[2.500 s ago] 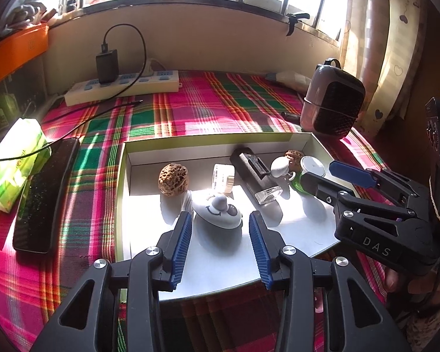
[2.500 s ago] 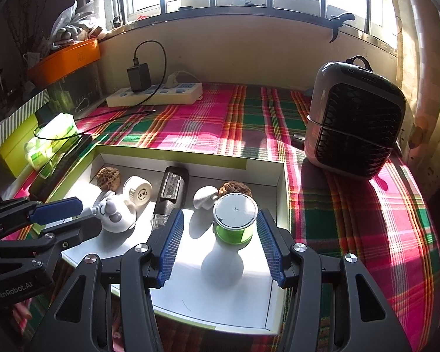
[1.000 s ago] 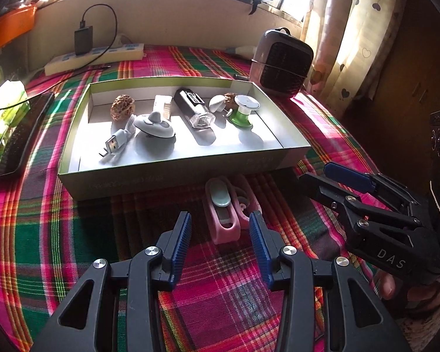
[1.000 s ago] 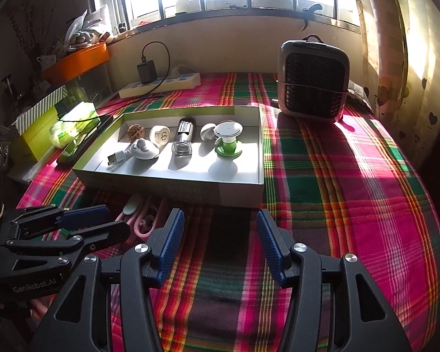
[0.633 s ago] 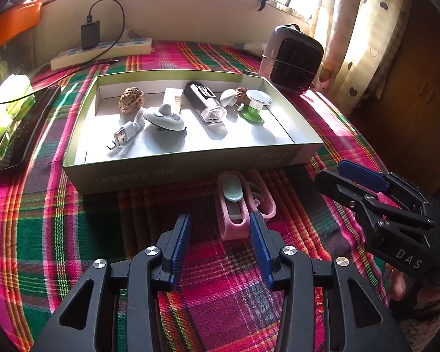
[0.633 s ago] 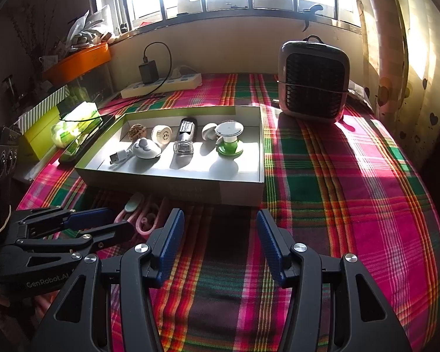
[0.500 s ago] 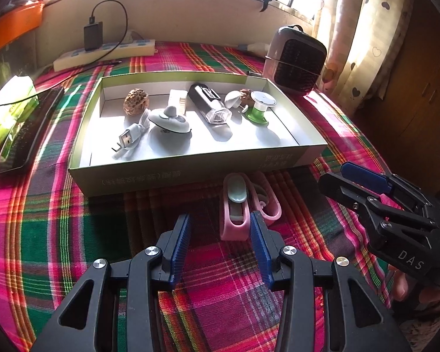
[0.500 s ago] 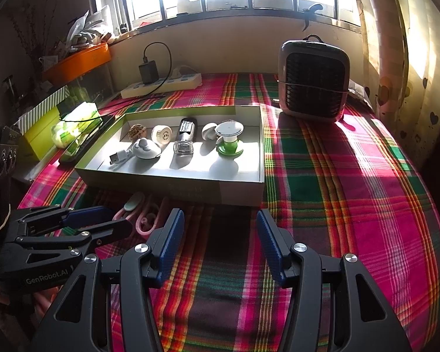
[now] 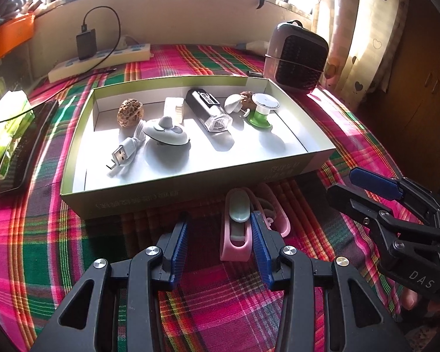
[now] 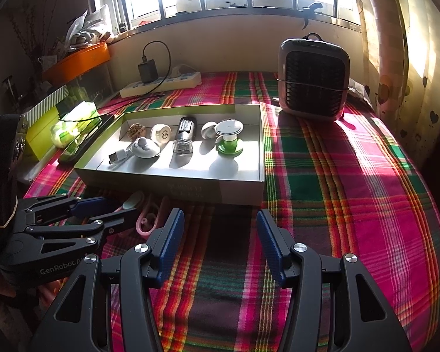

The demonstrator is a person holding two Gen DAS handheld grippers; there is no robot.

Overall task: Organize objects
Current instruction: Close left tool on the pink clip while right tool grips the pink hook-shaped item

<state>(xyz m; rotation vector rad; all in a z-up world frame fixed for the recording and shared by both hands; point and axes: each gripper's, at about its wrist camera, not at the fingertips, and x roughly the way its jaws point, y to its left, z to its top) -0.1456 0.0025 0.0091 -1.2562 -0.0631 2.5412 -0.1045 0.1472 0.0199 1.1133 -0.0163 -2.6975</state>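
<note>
Pink clips, two by my count though the farther one is partly hidden, lie on the plaid cloth just outside the near wall of the green box, touching or nearly touching each other. The left gripper hangs over them with its jaws apart and empty; the nearer clip sits off-centre, close against the right-hand pad, so closing now would likely pinch only its edge, or nudge it into its neighbour. The right gripper is also parted and holds nothing, poised over bare cloth beside the left. Inside the box I count one walnut-like nut, one white roll, one USB cable, one grey dome-shaped gadget, one black lighter-like case, one green-based cap and one small white piece, with possibly a second nut behind it.
</note>
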